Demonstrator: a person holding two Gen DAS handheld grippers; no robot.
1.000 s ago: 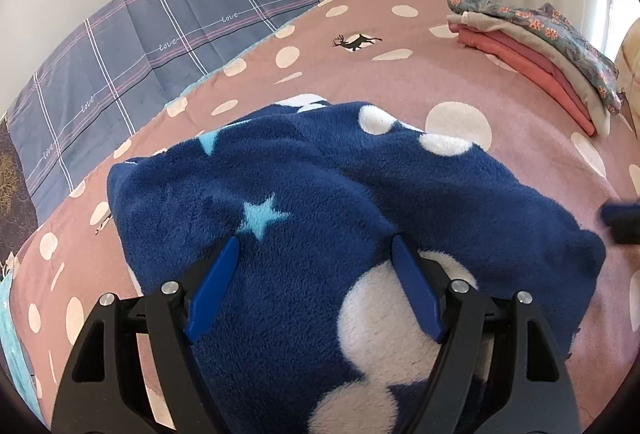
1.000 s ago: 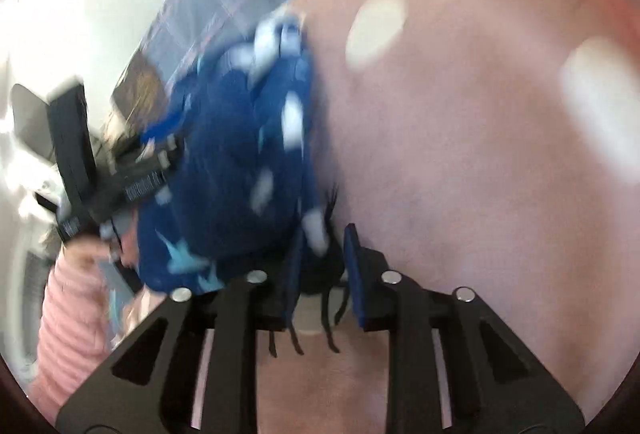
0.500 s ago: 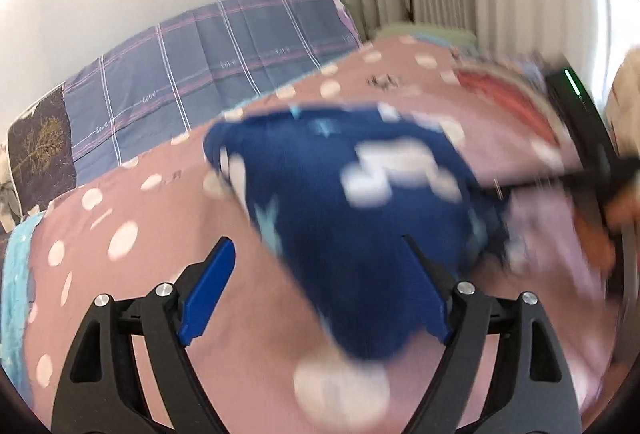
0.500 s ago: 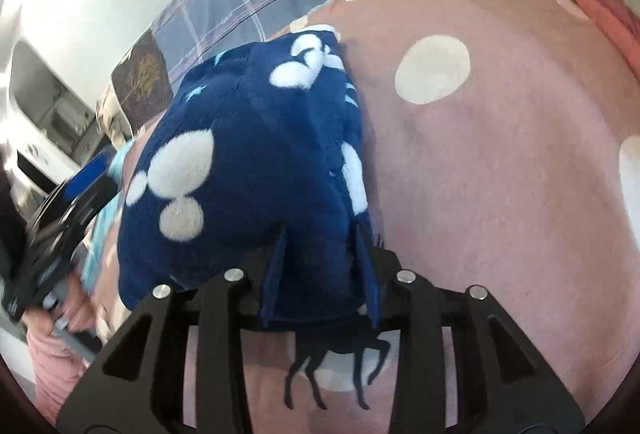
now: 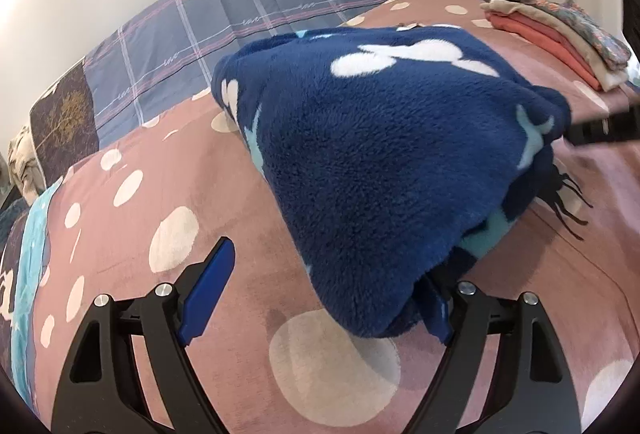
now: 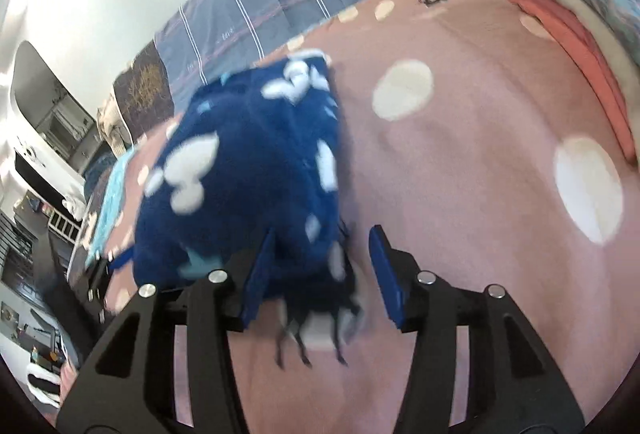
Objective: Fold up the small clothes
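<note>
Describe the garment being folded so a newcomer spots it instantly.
On the pink polka-dot blanket covering the bed, look mid-bed, in front of the plaid pillow. The navy fleece garment there has white patches, unlike the coral-and-floral folded stack.

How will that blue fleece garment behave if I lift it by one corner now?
The blue fleece garment will probably flop and unfold: it sits as a soft, loosely folded mound. Its thick pile likely grips the pads rather than slipping. It looks light for its bulk. Both the left gripper and right gripper are opening.
</note>
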